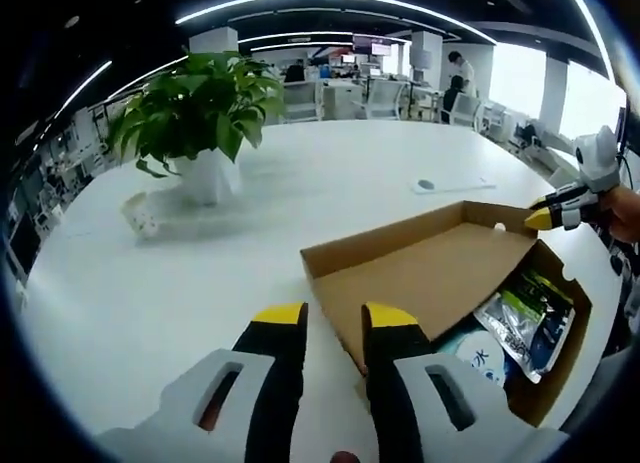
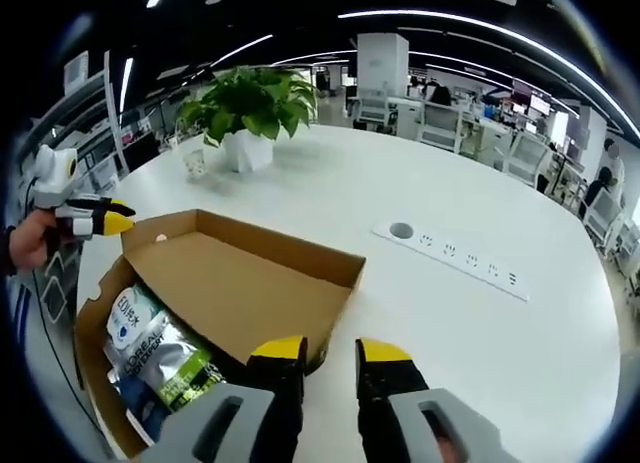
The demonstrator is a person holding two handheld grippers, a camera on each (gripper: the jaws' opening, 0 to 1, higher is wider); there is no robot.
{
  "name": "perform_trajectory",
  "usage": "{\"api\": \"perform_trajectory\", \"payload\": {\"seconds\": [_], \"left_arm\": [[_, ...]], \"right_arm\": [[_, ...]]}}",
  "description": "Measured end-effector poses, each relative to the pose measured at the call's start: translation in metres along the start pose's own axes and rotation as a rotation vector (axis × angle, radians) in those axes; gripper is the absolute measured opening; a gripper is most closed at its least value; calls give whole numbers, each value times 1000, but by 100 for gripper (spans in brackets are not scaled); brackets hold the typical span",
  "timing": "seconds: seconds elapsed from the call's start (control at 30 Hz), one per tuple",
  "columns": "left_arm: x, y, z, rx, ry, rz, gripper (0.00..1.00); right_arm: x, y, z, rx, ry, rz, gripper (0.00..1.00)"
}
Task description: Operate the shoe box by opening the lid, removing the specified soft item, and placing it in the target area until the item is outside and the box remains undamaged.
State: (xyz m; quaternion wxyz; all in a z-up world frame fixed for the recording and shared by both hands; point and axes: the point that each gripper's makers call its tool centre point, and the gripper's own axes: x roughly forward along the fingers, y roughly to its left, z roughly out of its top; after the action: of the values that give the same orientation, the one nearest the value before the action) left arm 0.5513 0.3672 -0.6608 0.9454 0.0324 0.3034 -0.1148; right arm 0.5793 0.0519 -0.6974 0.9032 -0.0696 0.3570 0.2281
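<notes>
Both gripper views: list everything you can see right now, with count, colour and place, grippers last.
Shoe box: one, brown cardboard, lid open, on the table.
Packets: several, green, white and blue, inside the box.
Potted plant: one, green leaves, white pot, beyond the box.
Small cup: one, pale, beside the pot.
Socket strip: one, white, set in the table.
Table: one, white, round.
Chairs and desks: several, pale, background.
Left gripper: yellow tips, open, near the lid's edge.
Right gripper: yellow tips, open, at the box.
</notes>
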Motion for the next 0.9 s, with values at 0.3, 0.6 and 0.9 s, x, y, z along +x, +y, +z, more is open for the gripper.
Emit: {"api": "perform_trajectory", "payload": {"seconds": [0.3,0.6,0.9], "left_arm": [[-20,-2,4,-37,-64,-2,24],[-34,-10,7,-37,-98,-20,25],[-53,-34,0,6,-108,-68,27]], "right_arm": [[-28,-5,-4,23,-87,14,20],[-56,-17,-17,71,-126,1,30],[-91,-21,-22,138,-195,-21,33]]}}
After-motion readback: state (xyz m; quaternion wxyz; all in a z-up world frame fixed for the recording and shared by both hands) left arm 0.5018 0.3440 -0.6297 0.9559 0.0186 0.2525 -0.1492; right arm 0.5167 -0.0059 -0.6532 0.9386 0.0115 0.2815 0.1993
